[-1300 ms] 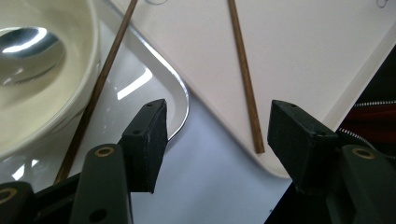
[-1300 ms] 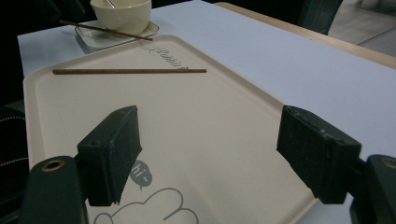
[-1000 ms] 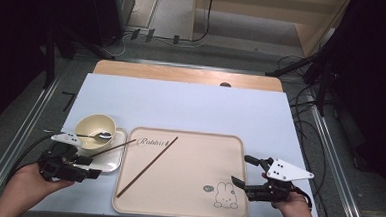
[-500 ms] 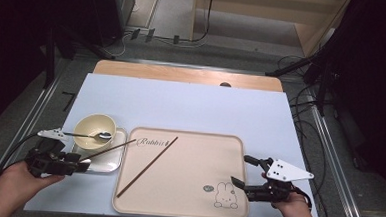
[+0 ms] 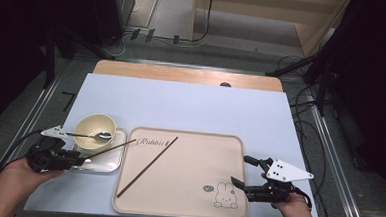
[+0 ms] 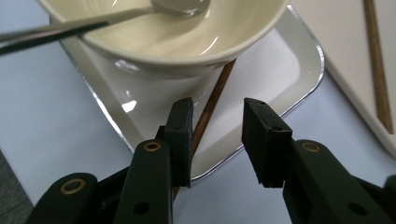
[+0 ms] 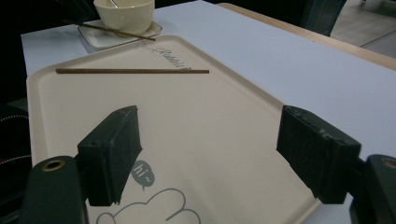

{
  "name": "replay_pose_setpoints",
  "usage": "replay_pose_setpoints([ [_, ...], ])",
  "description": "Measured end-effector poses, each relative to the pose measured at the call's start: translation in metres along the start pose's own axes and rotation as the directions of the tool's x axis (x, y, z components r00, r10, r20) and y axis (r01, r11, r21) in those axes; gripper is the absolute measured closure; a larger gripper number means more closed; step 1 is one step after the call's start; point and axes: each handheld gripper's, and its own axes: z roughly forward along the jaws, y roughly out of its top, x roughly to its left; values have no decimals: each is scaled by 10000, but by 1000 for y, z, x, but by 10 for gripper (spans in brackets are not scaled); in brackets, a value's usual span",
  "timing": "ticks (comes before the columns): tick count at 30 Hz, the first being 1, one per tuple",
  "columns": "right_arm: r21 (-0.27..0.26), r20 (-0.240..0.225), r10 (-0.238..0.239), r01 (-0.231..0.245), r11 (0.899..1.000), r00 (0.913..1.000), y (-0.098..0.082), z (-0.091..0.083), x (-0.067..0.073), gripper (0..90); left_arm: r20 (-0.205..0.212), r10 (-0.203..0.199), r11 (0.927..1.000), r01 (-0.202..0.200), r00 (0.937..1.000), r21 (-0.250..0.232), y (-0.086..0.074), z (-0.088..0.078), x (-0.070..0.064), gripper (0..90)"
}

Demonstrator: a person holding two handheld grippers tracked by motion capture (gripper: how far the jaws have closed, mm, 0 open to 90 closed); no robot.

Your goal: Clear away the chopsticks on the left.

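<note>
Bowl (image 6: 187,42): glossy cream ceramic look, smooth. Spoon (image 6: 116,16): polished metal. Small plate (image 6: 280,74): glossy white face, shiny metallic rim. Chopsticks (image 5: 147,165): brown wood, matt. Tray (image 7: 224,140): matt beige plastic, printed. Bench (image 5: 191,106) cover: matt pale blue sheet; bare wood at far edge.

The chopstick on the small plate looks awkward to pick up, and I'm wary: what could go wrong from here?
1. The left tool, jaws just closing, has the chopstick beside one pad, so it may miss.
2. The chopstick lies against the bowl; dragging it could nudge the bowl and its spoon.
</note>
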Motion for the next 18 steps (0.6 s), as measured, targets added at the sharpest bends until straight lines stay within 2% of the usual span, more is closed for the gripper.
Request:
replay_pose_setpoints([
  [9,21,-6,-51,51,10000,10000,0,0,0,219,-40,217,9995,-216,9998,248,3,13,4,668],
  [11,30,11,-42,42,10000,10000,0,0,0,219,-9,199,9986,-199,9998,488,4,17,4,668],
  [18,-14,-37,-16,16,10000,10000,0,0,0,219,25,534,9962,-534,9986,692,4,25,3,706],
])
